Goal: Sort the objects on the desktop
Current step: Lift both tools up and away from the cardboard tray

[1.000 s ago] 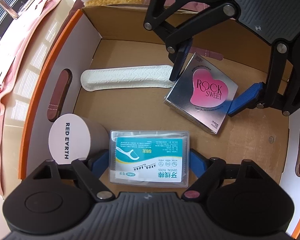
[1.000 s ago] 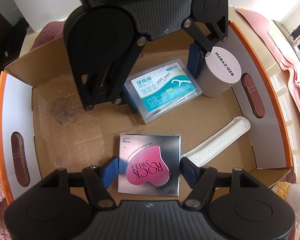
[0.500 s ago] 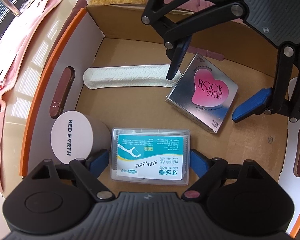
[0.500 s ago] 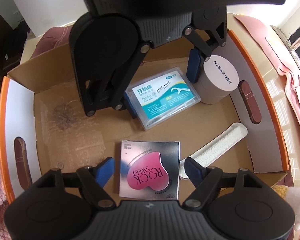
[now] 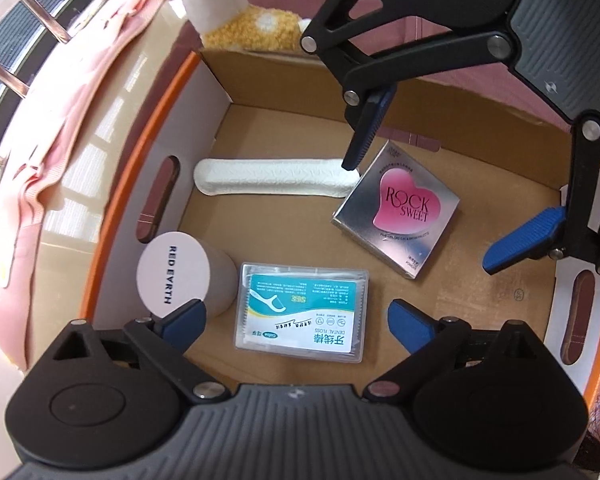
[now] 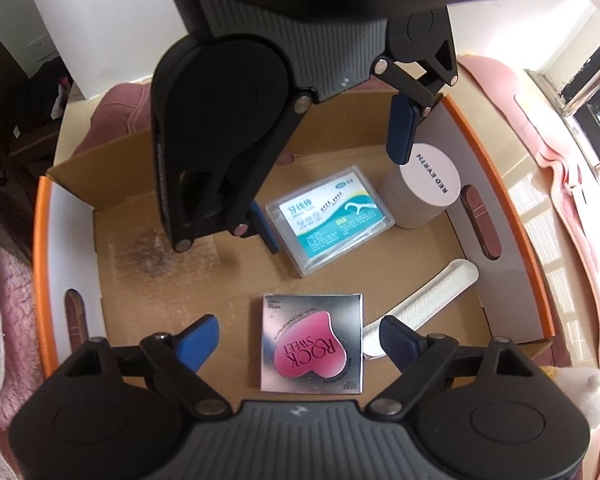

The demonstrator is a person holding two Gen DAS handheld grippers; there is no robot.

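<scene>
Four things lay flat or upright on the floor of the orange-rimmed cardboard box (image 5: 204, 92), spaced apart, which suited sorting: a clear plastic dental-floss case (image 5: 302, 314), a silver square packet with a pink heart (image 5: 396, 214), a white embossed strip (image 5: 276, 178) and a pale round canister (image 5: 180, 278). The left gripper (image 5: 296, 320) hung spread wide over the case, gripping nothing; the right gripper (image 6: 296, 338) likewise stood released above the packet.

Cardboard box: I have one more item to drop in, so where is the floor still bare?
The widest bare floor of the cardboard box lies on the stained side, between the silver Rock Sweet box and the wall with the oval handle hole. The opposite side is crowded: dental floss case, round Red Earth jar and white strip.
</scene>
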